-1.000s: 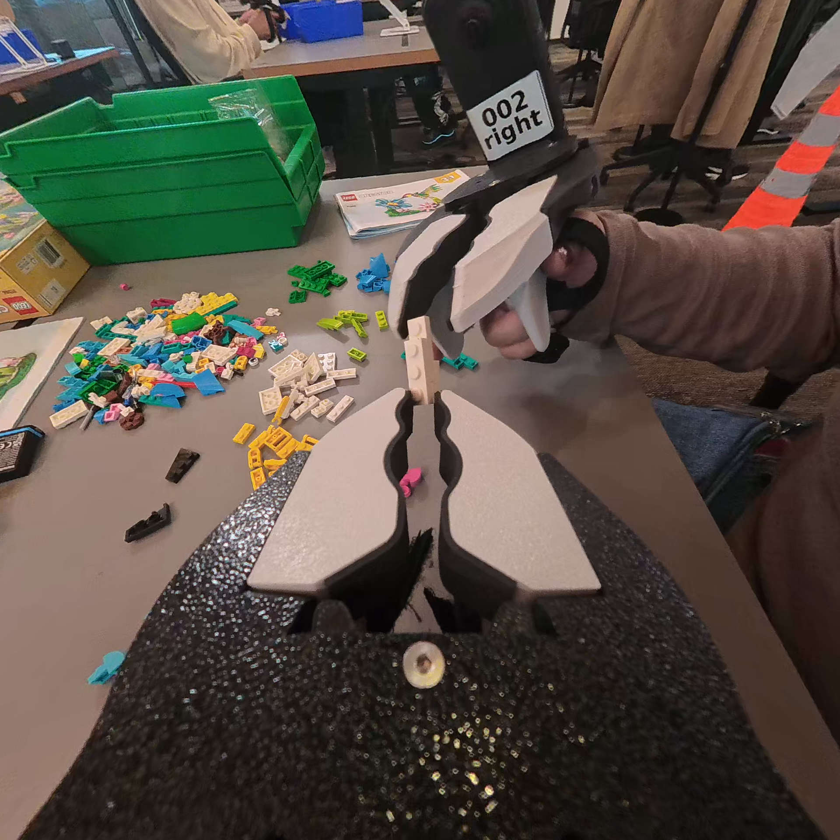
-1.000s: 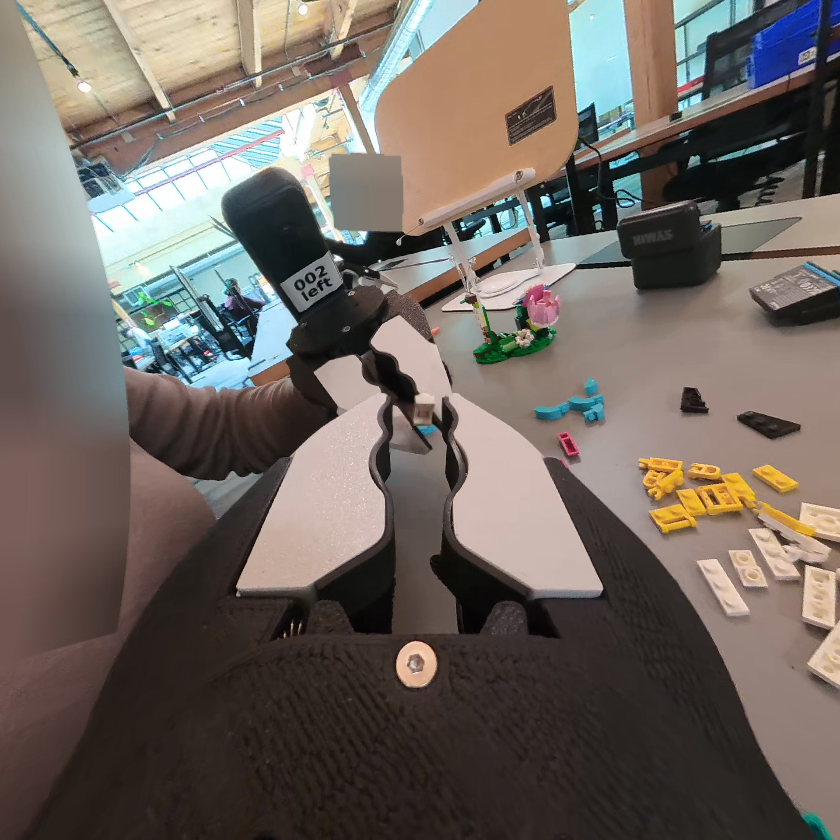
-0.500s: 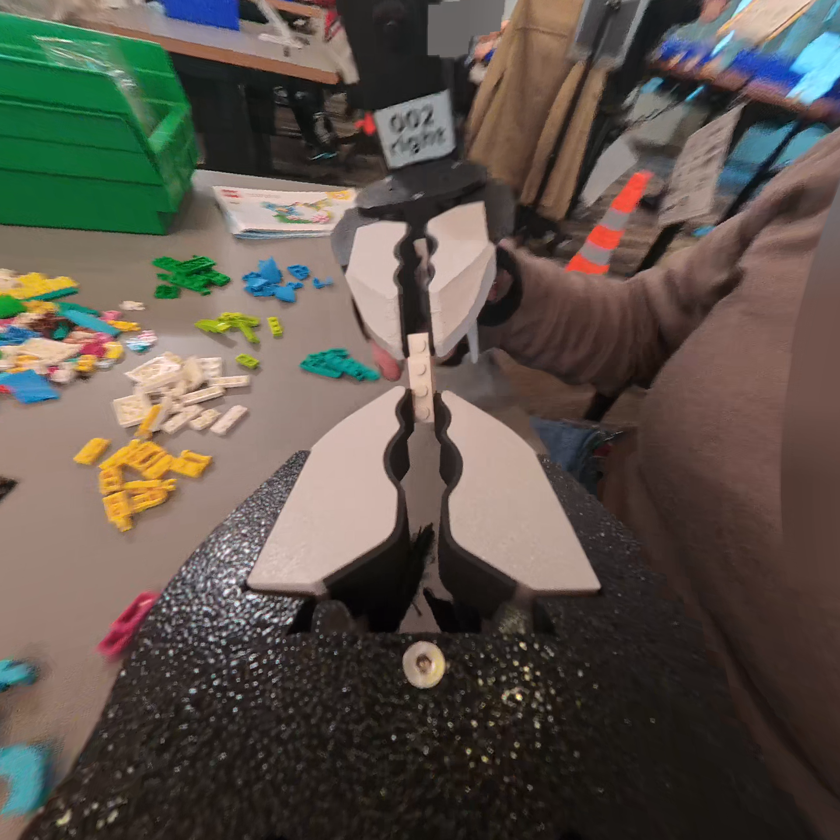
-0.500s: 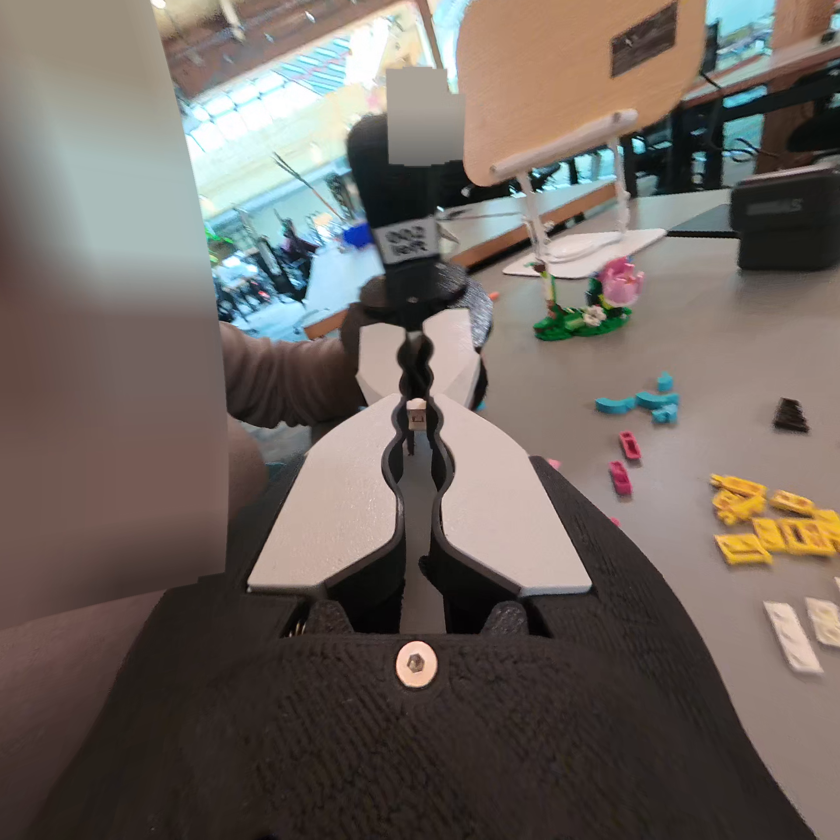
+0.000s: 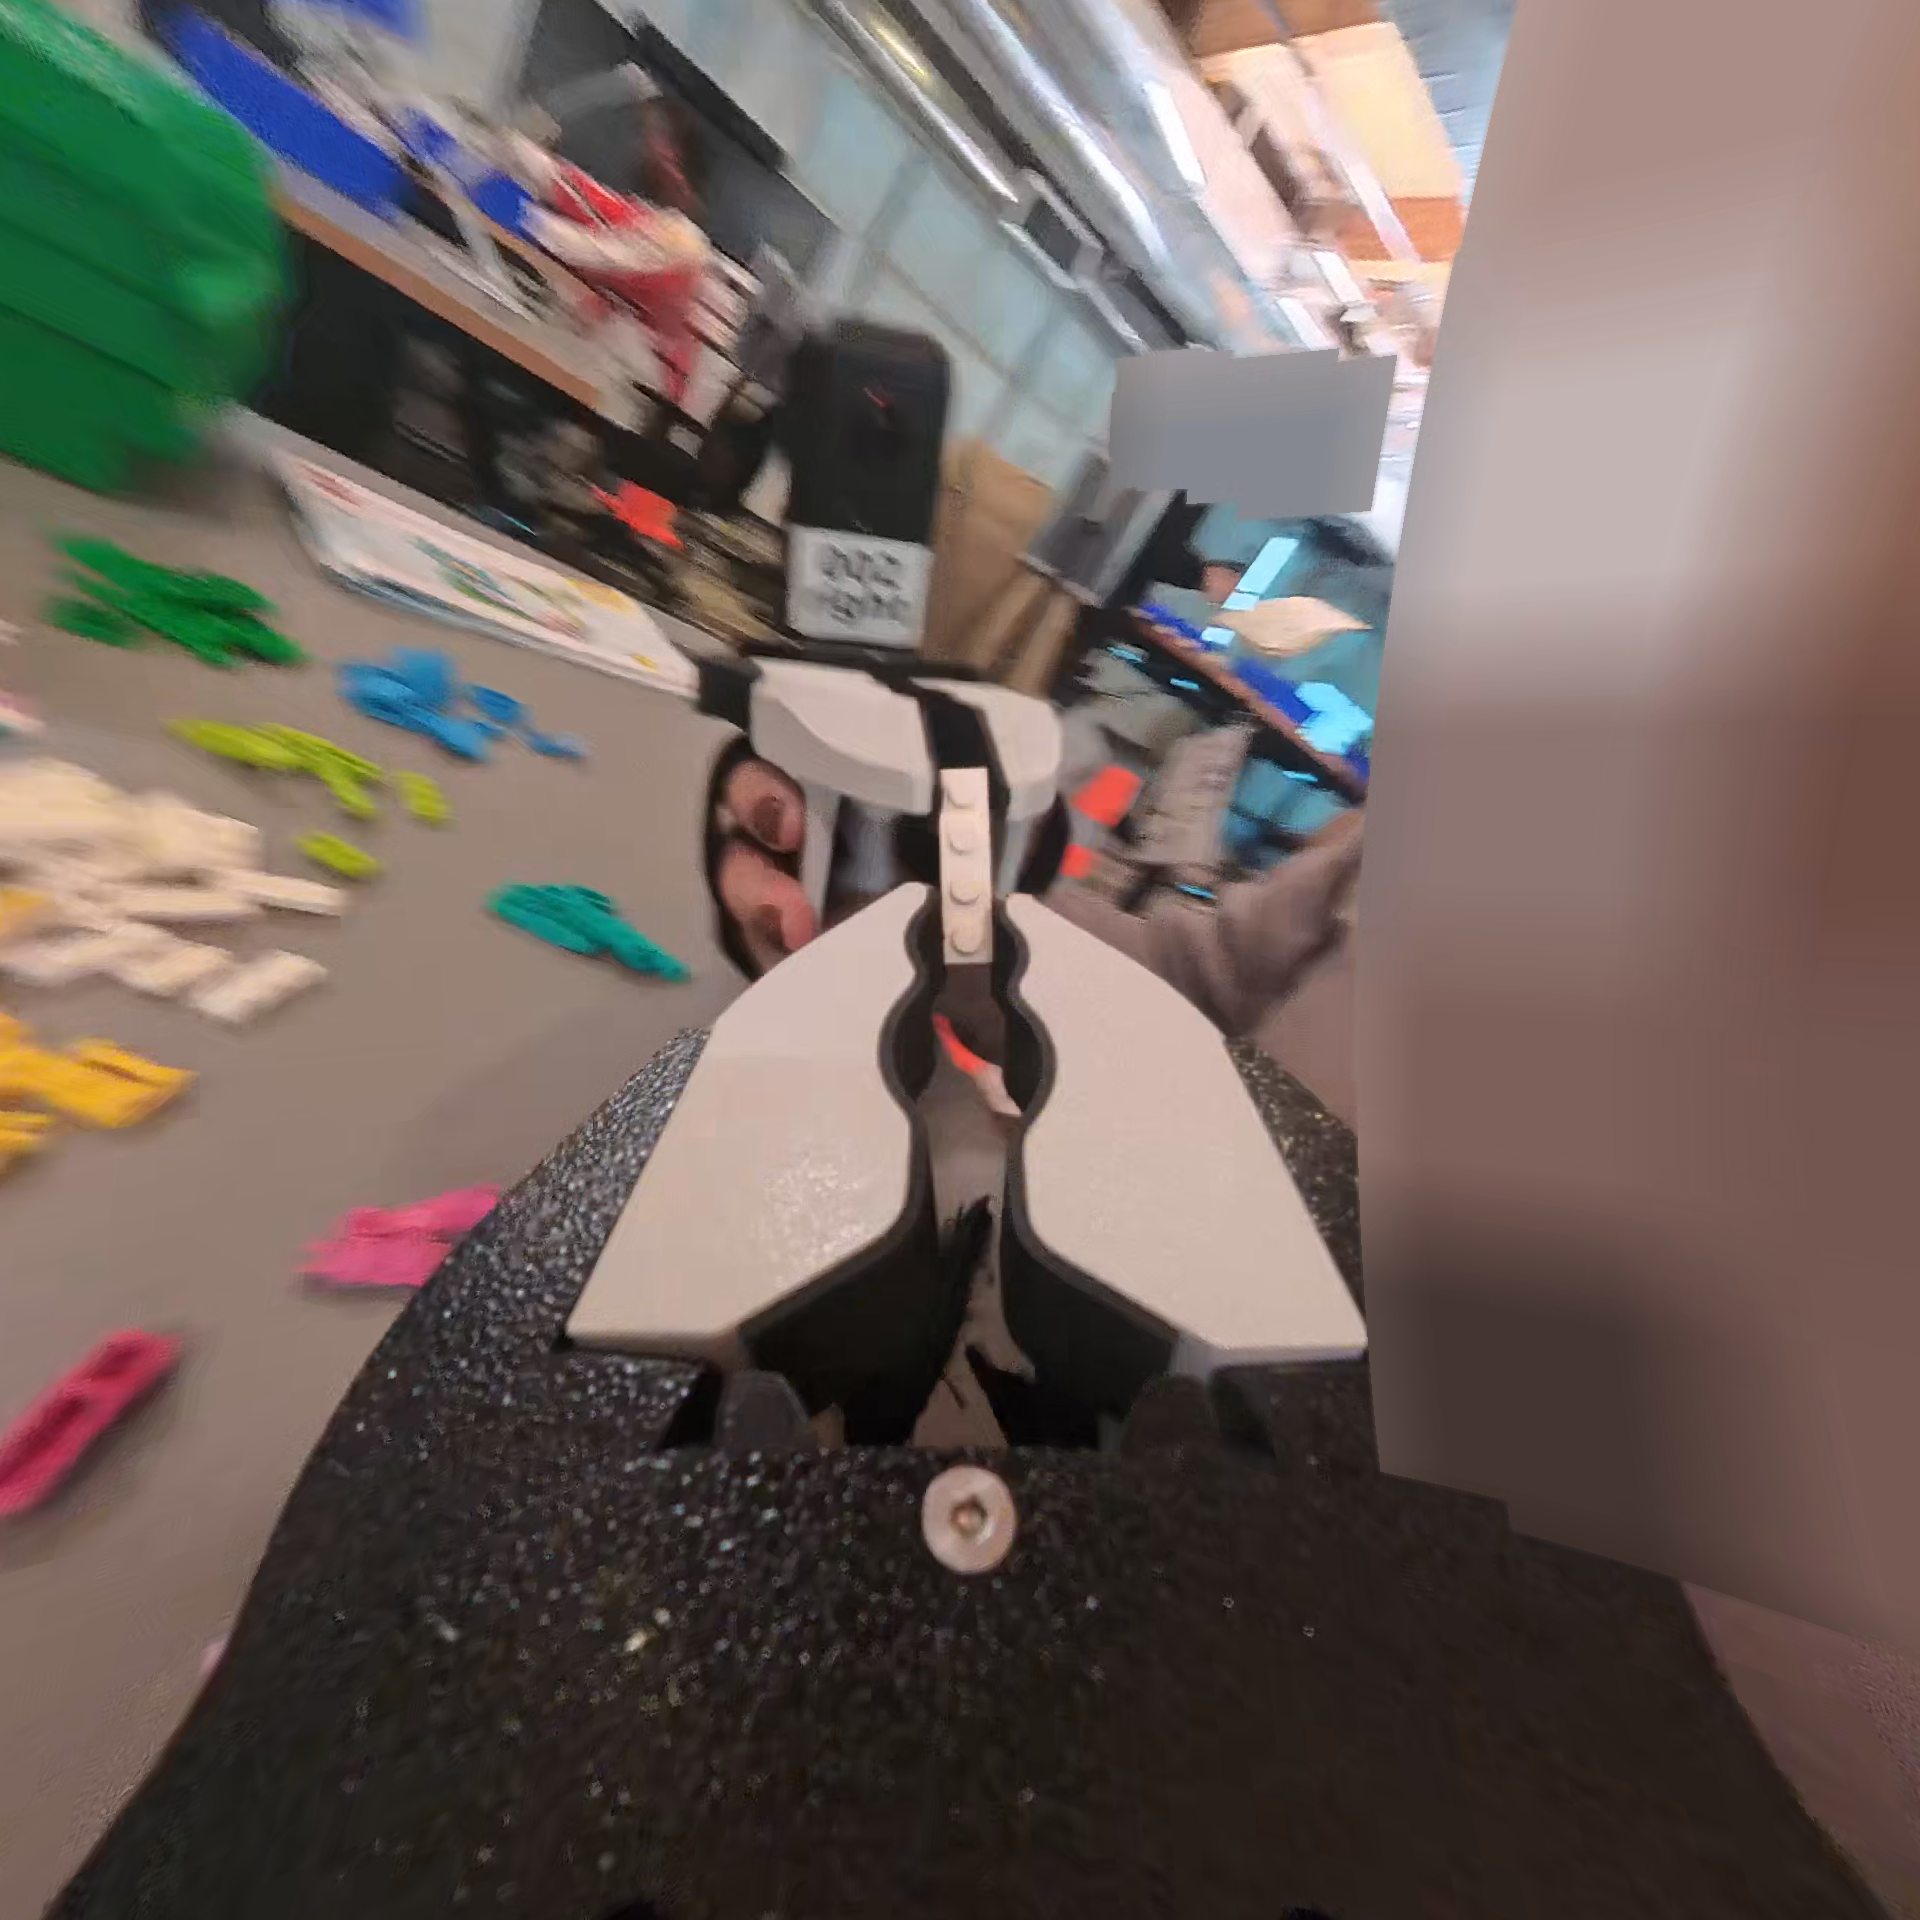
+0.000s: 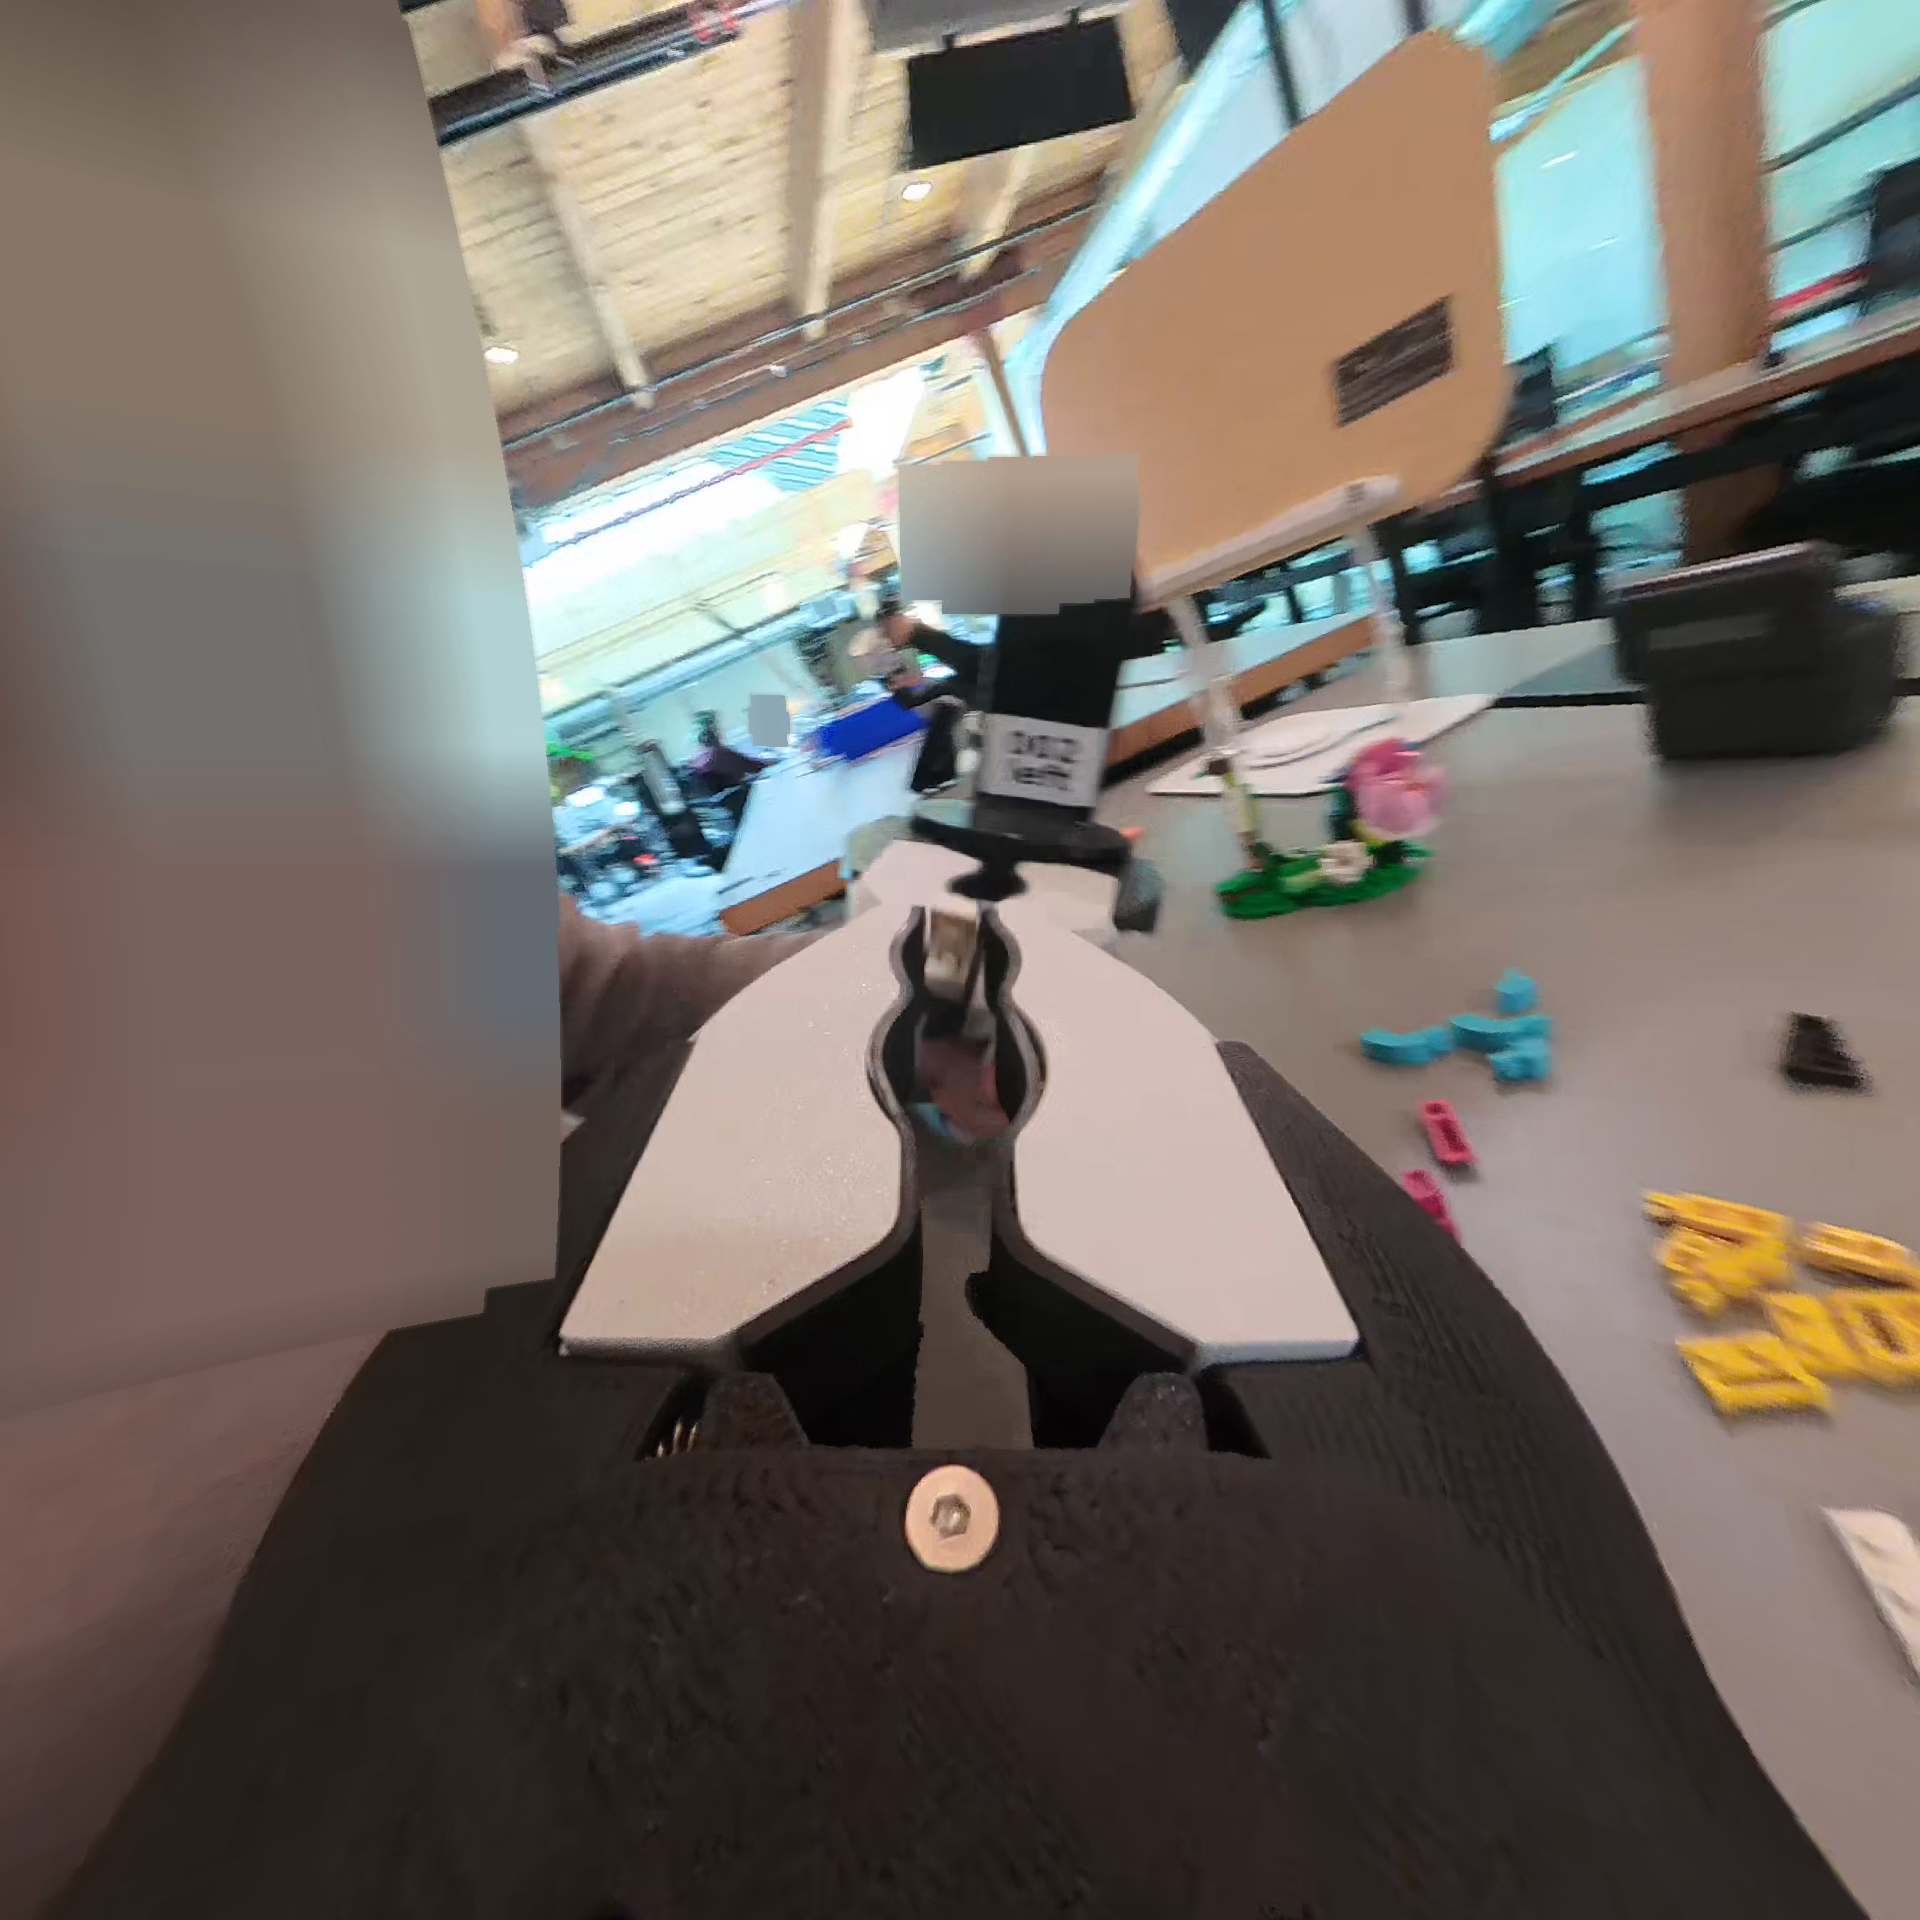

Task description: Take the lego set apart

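At the centre of the frame, the left gripper [image 5: 964, 940] is closed on one end of a white lego strip [image 5: 966, 868]. The right gripper [image 6: 954, 940] faces it and is closed on the other end, above the grey table [image 5: 436, 1060].

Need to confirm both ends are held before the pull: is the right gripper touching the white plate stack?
Touching. In the right wrist view, the right gripper has its fingertips closed on the white plate stack with no gap.

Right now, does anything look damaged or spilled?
Nothing looks damaged. Loose yellow flat bricks and pink pieces lie scattered across the grey table, while both grippers pinch one white studded strip.
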